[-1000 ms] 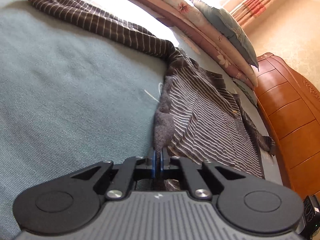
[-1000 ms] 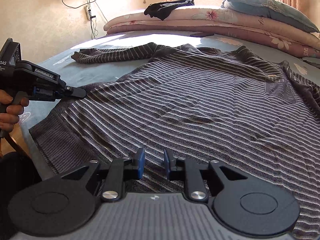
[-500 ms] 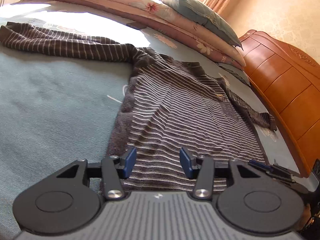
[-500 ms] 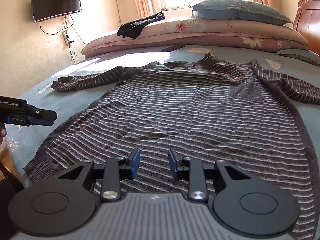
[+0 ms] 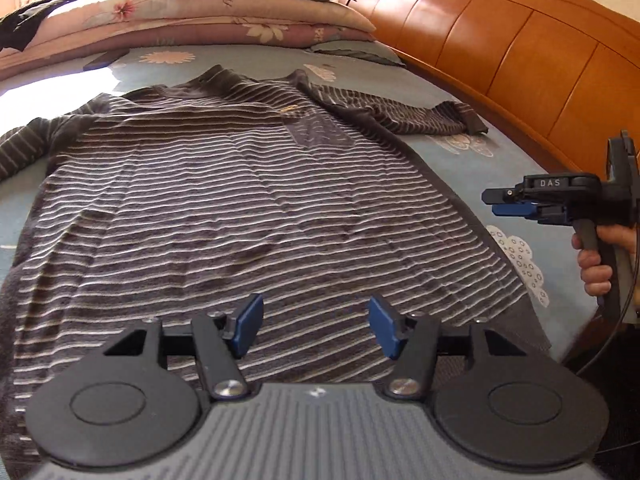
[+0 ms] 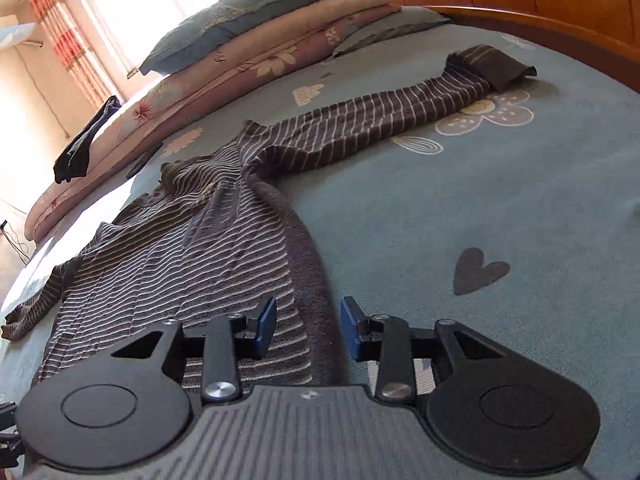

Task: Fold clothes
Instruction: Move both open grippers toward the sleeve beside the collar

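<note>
Between the spread blue pads of the left tool (image 5: 316,328) lay the near hem of a dark striped sweater (image 5: 240,208), the pads wide apart and holding nothing. From that hem the sweater ran flat and face-up toward the far side of the bed (image 5: 460,152), its neck pointing at the stacked quilts and pillow (image 5: 248,4). One sleeve (image 5: 400,114) stretched out to the right toward the wooden headboard (image 5: 520,40).

The right tool (image 6: 307,328) stood with its fingers parted and gripping nothing, set over the sweater's right side edge: striped cloth under the left pad, bare blue bedspread under the right. In the left wrist view this tool (image 5: 490,200) was off the garment's right edge, held by a hand (image 5: 596,260). A dark garment (image 6: 86,140) lay draped on the far quilts.
</note>
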Available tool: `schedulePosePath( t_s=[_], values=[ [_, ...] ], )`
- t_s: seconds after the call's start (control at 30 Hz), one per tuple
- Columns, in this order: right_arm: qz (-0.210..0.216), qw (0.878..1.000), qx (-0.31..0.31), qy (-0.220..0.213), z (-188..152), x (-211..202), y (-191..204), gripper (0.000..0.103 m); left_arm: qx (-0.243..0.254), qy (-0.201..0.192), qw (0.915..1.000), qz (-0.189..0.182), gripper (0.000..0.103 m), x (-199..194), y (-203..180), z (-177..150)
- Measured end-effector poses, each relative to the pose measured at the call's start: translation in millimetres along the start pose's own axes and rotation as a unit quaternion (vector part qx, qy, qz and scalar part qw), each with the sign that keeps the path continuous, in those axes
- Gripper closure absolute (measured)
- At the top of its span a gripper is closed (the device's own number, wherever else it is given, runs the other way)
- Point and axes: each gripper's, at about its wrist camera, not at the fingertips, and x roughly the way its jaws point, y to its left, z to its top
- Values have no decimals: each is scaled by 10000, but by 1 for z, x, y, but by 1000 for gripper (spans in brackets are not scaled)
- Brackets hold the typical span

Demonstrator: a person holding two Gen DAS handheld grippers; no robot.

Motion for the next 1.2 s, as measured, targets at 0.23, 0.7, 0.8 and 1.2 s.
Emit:
schedulePosePath(
  t_s=[0.23, 0.7, 0.8, 1.2],
  values=[
    [324, 9989, 115, 328, -15, -12, -19, 63, 62, 181, 9998, 74, 41, 32, -22, -12],
    [639, 9938, -39, 906, -45, -13, -18, 72, -222, 177, 9996, 49, 30, 37, -22, -8],
    [620, 9936, -238, 914, -49, -13, -11, 95, -145, 175, 9996, 150, 30, 34, -31, -7],
    [141, 9972, -343, 651, -39, -21, -14, 80, 1353, 30, 9907, -128, 30, 32, -107, -11]
  ],
)
